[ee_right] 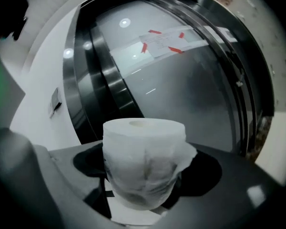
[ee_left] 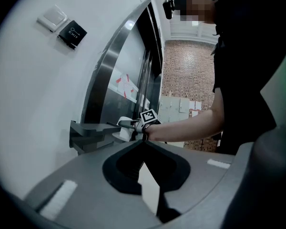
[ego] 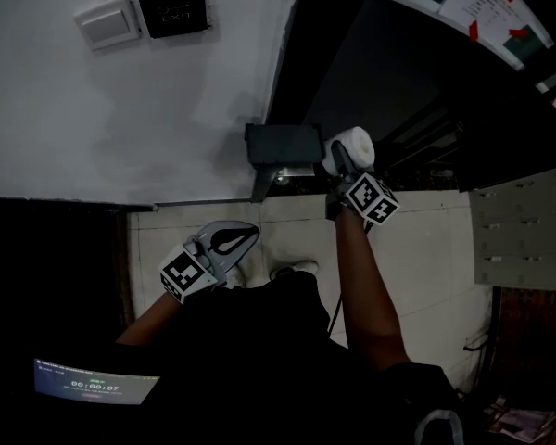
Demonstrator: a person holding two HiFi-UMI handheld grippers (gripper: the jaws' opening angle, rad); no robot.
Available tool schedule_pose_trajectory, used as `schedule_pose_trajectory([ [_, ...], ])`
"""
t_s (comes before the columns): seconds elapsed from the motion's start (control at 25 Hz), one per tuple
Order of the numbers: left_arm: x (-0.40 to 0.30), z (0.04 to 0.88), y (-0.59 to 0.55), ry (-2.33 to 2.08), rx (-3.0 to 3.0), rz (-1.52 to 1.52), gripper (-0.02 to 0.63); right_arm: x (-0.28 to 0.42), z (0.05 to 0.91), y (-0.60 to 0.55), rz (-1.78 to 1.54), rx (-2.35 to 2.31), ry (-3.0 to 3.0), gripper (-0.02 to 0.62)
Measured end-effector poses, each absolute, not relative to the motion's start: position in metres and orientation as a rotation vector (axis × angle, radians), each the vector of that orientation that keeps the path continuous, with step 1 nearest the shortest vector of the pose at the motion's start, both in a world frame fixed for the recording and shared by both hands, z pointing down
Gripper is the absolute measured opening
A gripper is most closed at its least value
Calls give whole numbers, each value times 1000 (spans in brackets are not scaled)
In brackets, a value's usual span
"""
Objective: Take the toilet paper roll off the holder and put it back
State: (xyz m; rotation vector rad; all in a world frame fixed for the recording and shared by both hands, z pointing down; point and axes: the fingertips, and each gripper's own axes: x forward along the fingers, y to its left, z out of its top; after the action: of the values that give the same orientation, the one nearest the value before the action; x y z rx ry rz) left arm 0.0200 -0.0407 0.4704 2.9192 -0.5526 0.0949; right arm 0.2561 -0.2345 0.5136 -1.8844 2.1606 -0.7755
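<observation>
A white toilet paper roll [ee_right: 143,161] with a loose, crumpled outer sheet sits between the jaws of my right gripper [ee_right: 143,178], which is shut on it and dents its sides. In the head view the right gripper [ego: 345,158] holds the roll [ego: 357,143] just past the right end of the dark grey wall holder [ego: 283,146]; whether they touch I cannot tell. The left gripper view shows the same roll [ee_left: 125,127] beside the holder [ee_left: 88,132]. My left gripper [ego: 250,233] hangs lower and to the left, away from the holder, shut and empty, its tips meeting [ee_left: 144,143].
On the white wall above the holder are a pale switch plate [ego: 107,23] and a black exit button [ego: 172,7]. A dark glass door with a taped notice [ego: 486,3] stands to the right. Grey lockers [ego: 524,230] and tiled floor [ego: 426,248] lie below.
</observation>
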Motion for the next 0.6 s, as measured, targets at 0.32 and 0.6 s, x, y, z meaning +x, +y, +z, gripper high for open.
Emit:
schedule_pose_trajectory([
  [0.32, 10, 475, -44, -582, 2924, 102, 5, 264, 573, -224, -1198, -1545, 1669, 440],
  [0.6, 10, 472, -42, -584, 2907, 101, 5, 248, 596, -223, -1348, -1274, 1453, 440],
])
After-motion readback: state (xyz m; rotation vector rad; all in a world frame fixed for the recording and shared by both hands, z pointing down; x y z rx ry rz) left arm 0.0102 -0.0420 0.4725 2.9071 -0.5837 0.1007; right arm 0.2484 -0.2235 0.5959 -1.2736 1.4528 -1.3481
